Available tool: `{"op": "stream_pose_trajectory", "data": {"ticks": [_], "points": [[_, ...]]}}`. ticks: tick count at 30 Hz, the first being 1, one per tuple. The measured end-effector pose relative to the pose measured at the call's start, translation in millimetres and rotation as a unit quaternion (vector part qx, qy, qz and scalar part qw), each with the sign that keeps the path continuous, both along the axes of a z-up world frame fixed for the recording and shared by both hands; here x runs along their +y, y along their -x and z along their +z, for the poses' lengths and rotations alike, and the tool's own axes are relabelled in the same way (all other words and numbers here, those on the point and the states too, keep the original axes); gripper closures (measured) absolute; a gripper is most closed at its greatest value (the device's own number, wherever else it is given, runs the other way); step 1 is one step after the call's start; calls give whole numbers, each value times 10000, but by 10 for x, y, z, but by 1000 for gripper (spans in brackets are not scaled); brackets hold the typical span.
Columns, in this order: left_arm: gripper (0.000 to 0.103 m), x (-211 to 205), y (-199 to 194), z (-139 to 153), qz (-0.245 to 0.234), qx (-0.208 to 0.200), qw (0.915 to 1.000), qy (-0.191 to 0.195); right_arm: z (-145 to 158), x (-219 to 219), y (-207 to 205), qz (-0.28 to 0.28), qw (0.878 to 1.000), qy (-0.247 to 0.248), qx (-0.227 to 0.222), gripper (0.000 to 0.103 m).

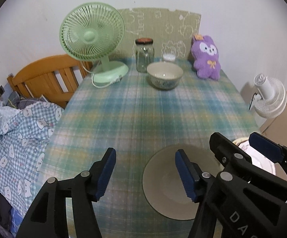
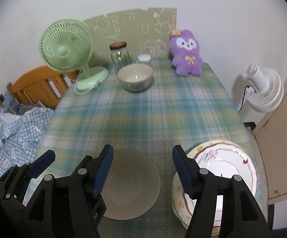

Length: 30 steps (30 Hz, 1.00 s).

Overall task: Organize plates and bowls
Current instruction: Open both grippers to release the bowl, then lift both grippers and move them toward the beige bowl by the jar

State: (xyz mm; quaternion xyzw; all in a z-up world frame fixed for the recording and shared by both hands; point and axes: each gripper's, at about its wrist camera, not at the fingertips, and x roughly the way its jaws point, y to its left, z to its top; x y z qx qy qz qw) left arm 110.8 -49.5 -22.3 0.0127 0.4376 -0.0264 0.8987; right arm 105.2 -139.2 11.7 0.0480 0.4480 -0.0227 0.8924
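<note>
A grey-beige plate (image 1: 169,184) lies at the near edge of the checked table; it also shows in the right wrist view (image 2: 131,186). A white plate with a red and floral rim (image 2: 222,170) lies to its right, stacked on a cream one; it is mostly hidden in the left wrist view (image 1: 262,162). A patterned bowl (image 1: 164,77) stands far back, also in the right wrist view (image 2: 135,77). My left gripper (image 1: 145,173) is open and empty, above the grey plate's left edge. My right gripper (image 2: 142,170) is open and empty between the two plates; it shows in the left wrist view (image 1: 240,148).
A green desk fan (image 1: 92,45), a glass jar (image 1: 144,54), a small white container (image 1: 168,57) and a purple plush toy (image 1: 206,58) stand along the table's back. A wooden bed frame (image 1: 44,79) with bedding is left of the table. A white fan (image 1: 268,97) stands at the right.
</note>
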Motion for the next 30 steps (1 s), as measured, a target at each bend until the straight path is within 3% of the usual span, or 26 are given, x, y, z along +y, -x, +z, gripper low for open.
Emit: {"op": "stream_pose_trajectory", "data": {"ticks": [15, 30], "points": [[18, -18, 98, 650, 212, -587, 9980, 10, 729, -21, 33, 284, 9973, 159, -662, 25], [3, -6, -144, 862, 54, -770, 9970, 111, 989, -15, -252, 416, 9954, 244, -829, 8]]}}
